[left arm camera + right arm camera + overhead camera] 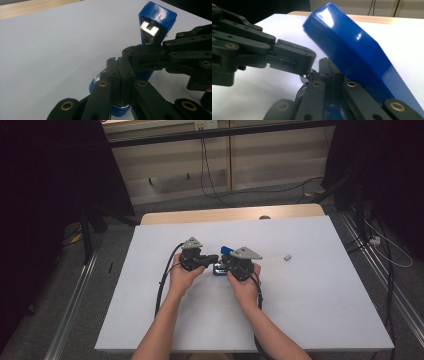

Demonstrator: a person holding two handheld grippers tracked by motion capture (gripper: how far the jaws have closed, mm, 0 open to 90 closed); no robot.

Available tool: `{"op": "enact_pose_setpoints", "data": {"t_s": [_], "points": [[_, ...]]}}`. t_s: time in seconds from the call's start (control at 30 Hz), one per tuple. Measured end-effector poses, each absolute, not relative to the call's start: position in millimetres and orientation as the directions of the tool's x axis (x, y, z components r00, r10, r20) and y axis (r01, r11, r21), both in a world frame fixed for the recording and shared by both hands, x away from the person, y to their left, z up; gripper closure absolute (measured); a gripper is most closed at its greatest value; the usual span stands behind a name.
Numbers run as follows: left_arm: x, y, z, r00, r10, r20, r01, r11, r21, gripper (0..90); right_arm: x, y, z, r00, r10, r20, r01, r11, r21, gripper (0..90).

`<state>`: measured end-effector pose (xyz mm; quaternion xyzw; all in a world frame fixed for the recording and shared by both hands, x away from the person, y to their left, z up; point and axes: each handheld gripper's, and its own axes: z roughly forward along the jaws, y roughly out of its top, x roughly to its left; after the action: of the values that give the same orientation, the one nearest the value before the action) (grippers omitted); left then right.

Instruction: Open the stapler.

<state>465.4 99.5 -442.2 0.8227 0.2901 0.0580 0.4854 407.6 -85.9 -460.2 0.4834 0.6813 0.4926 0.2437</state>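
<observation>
Table mostly open, crowded only at the middle

Blue stapler [223, 251] blocks the table [150, 320] centre; a small grey piece [287, 256] lies toward the right edge.

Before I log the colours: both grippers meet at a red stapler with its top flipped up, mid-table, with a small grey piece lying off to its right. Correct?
One slip: the stapler is blue, as the left gripper view shows. Both grippers do meet at it, top raised, small grey piece to its right.
</observation>
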Motion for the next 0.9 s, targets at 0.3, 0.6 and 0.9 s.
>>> {"op": "enact_pose_setpoints", "data": {"t_s": [0.3, 0.6, 0.9], "points": [[462.9, 95.0, -448.1, 0.828, 0.533, -0.172, 0.406, -0.359, 0.841, 90.0, 407.2, -82.9, -453.5, -0.421, 0.9, 0.111, 0.4, 0.075, 0.914, 90.0], [462.3, 92.1, -452.4, 0.827, 0.542, -0.145, 0.394, -0.377, 0.838, 90.0, 407.1, -88.1, -442.1, -0.403, 0.912, 0.082, 0.377, 0.084, 0.922, 90.0], [462.7, 91.8, -456.3, 0.821, 0.551, -0.149, 0.403, -0.374, 0.835, 90.0, 405.7, -101.2, -434.4, -0.376, 0.926, 0.043, 0.366, 0.105, 0.925, 90.0]]}}
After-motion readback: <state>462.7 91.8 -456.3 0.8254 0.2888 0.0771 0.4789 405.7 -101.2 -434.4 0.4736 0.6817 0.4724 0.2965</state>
